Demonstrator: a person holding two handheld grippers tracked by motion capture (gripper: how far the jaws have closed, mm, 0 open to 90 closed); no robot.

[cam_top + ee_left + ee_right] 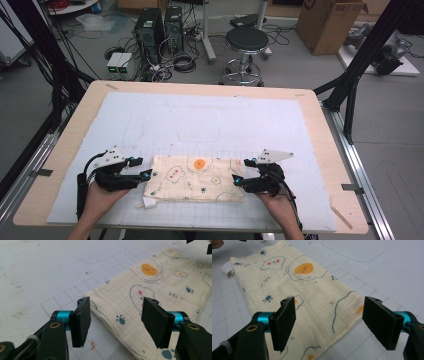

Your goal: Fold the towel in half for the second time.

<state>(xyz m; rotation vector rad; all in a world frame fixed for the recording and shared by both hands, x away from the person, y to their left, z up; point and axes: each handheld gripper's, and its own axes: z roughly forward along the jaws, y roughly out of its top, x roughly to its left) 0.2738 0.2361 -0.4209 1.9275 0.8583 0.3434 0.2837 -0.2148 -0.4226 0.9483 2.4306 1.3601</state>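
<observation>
The left gripper (113, 326) has its jaws standing wide apart with nothing between them, and just ahead of them lies the near short edge of a folded cloth (155, 292), a pale yellow muslin piece printed with fried eggs, clouds and paw marks. One corner of it sits right below the gap between the jaws, slightly toward the far jaw. The right gripper (332, 323) is likewise spread open and empty; the opposite short edge of the cloth (304, 297) runs under and between its jaws, the corner just inside the nearer pad.

From above, the left gripper (142, 168) and right gripper (241, 171) flank the cloth (197, 179), one at each end, each close to an edge but not clamped on it. A small white tag (148, 202) pokes out at the corner nearest the left hand.

The cloth looks light, soft and limp; it would likely sag and unfold if lifted by one point, so a pinch at a corner on each end, through all the layers, seems the sound hold. It is neither fragile nor slippery.

Count: one cloth, two grippers, one white gridded mat (200, 120) under it.
</observation>
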